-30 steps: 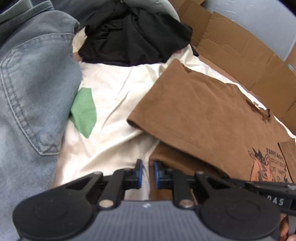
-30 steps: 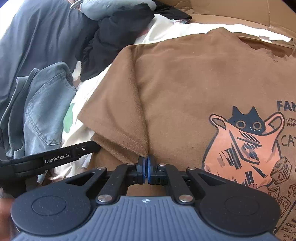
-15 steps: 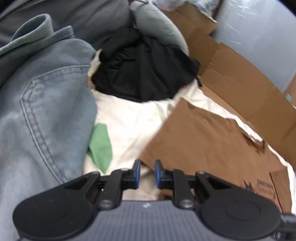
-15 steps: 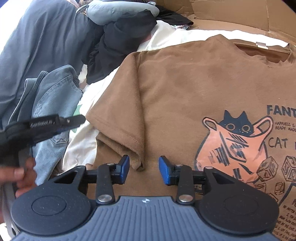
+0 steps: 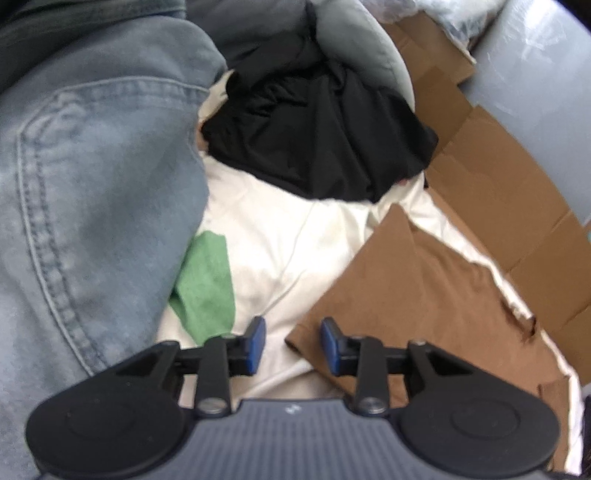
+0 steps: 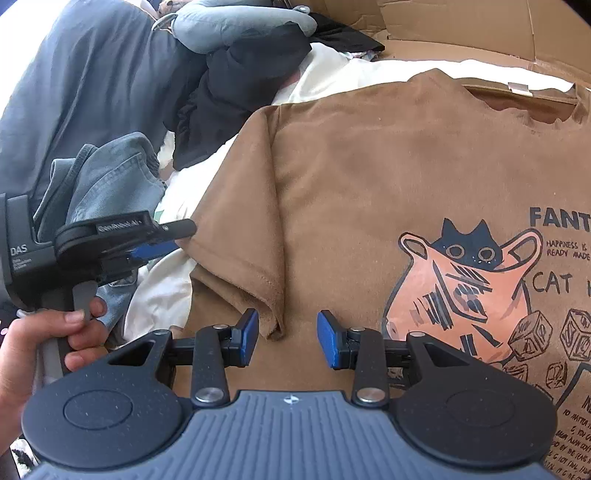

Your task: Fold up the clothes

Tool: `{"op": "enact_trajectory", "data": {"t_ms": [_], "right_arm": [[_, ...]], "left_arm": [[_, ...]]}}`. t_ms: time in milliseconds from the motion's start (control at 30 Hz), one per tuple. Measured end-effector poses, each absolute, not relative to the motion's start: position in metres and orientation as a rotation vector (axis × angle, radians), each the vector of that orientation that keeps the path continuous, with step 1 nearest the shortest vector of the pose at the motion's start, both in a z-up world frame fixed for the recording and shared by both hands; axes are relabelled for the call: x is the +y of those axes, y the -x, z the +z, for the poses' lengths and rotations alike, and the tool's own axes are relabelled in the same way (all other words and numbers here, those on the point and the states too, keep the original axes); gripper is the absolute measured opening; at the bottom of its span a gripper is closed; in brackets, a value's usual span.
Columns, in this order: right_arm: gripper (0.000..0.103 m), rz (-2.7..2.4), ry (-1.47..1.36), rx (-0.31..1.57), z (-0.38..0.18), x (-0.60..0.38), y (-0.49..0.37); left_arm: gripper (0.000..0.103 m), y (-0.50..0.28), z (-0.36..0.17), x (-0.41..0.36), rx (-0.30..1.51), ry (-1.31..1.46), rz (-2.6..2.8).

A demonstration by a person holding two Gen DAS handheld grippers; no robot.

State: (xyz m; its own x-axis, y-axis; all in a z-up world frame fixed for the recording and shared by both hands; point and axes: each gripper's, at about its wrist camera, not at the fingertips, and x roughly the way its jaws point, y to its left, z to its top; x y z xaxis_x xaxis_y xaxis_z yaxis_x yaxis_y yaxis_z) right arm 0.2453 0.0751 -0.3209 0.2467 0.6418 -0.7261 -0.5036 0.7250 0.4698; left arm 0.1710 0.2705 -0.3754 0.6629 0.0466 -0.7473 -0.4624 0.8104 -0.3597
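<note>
right wrist view shows the right gripper (image 6: pixel 283 338) with its blue-padded jaws spread apart and holding nothing, hovering just over the folded-in sleeve (image 6: pixel 240 236) of a brown cotton t-shirt (image 6: pixel 369 177) that lies flat with its printed side up; the print is an orange pot with a black cat peeking from it (image 6: pixel 458 288), beside dark lettering. the sleeve's hem tip sits between the two open pads, whether touching them cannot be told. the shirt rests on a cream-white sheet (image 6: pixel 162 295), with flattened brown cardboard (image 6: pixel 461 26) beyond its collar. to the left of the shirt a person's hand (image 6: pixel 48 343) grips the handle of the left gripper (image 6: pixel 166 240), whose fingers point toward the shirt's sleeve edge. behind it lie faded blue denim jeans (image 6: pixel 110 184), a crumpled black garment (image 6: pixel 236 85) and a grey padded cushion (image 6: pixel 236 22). left wrist view, slightly blurred, shows the left gripper (image 5: pixel 293 343) with its jaws also apart and empty, poised above the sheet (image 5: pixel 295 236) at the near corner of the brown shirt (image 5: pixel 424 295). a small green cloth piece (image 5: pixel 207 284) lies on the sheet against the jeans (image 5: pixel 92 184), and the black garment (image 5: pixel 317 129) sits farther back beside the cardboard (image 5: pixel 498 177).
</note>
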Motion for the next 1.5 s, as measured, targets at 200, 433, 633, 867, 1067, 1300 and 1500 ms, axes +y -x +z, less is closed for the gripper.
{"op": "enact_trajectory", "data": {"t_ms": [200, 433, 633, 867, 1067, 1300, 1500], "right_arm": [[0.042, 0.788, -0.153, 1.044, -0.318, 0.076, -0.244], [0.042, 0.789, -0.155, 0.963, -0.307, 0.086, -0.248], [0.042, 0.863, -0.146, 0.921, -0.300, 0.103, -0.254], [0.043, 0.952, -0.153, 0.862, -0.291, 0.124, -0.253], [0.046, 0.954, -0.149, 0.831, -0.289, 0.142, -0.259], [0.010, 0.949, -0.094, 0.795, -0.291, 0.151, -0.263], [0.001, 0.931, -0.066, 0.797, -0.290, 0.145, -0.274]], "left_arm": [[0.028, -0.173, -0.374, 0.259, 0.820, 0.526, 0.306], [0.007, -0.174, -0.363, 0.268, 0.829, 0.563, 0.274], [0.006, -0.173, -0.342, 0.267, 0.803, 0.623, 0.220], [0.006, -0.181, -0.327, 0.249, 0.816, 0.679, 0.148], [0.006, -0.188, -0.322, 0.239, 0.814, 0.726, 0.126], [0.006, -0.196, -0.320, 0.225, 0.822, 0.766, 0.058], [0.012, -0.206, -0.304, 0.223, 0.846, 0.611, 0.050]]}}
